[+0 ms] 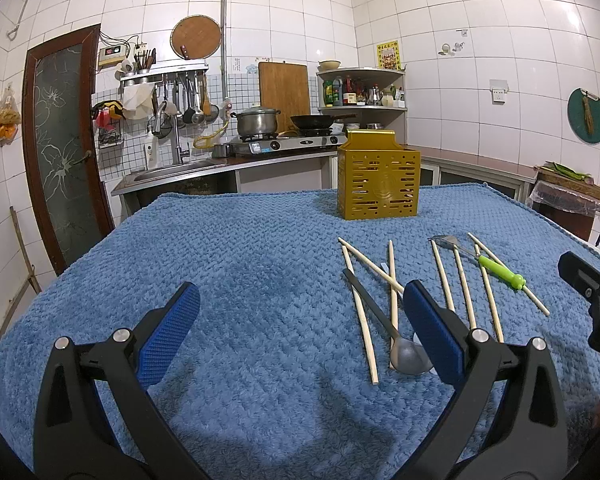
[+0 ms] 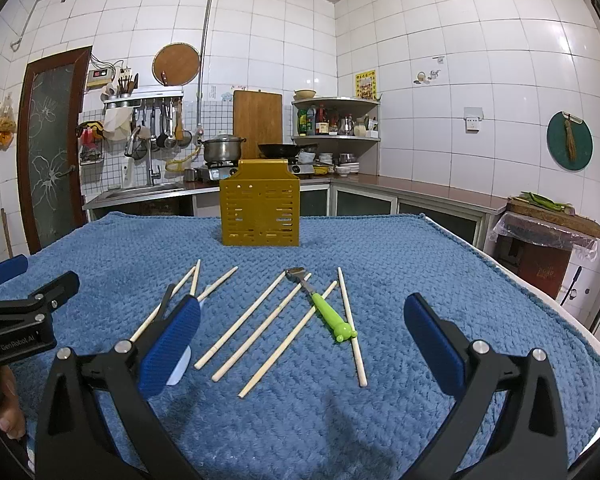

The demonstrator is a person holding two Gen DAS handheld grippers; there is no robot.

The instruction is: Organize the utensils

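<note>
At the bottom of each wrist view the left gripper (image 1: 300, 320) and right gripper (image 2: 302, 332) hang over the blue towel (image 1: 220, 280) with jaws wide apart, holding nothing. Just beyond, right of centre in the left view, lie the dark spoon (image 1: 384, 328), loose chopsticks (image 2: 256, 328) and the green-handled fork (image 2: 332, 316). These look light, stiff and thin, likely to sink into the pile; a pinch mid-shaft seems safest. Farther back, at centre frame, stands the gold utensil holder (image 2: 260, 210), upright.

Open left tongs (image 1: 302, 300) hover above blue cloth (image 1: 240, 260) beside chopsticks (image 1: 360, 320).
</note>
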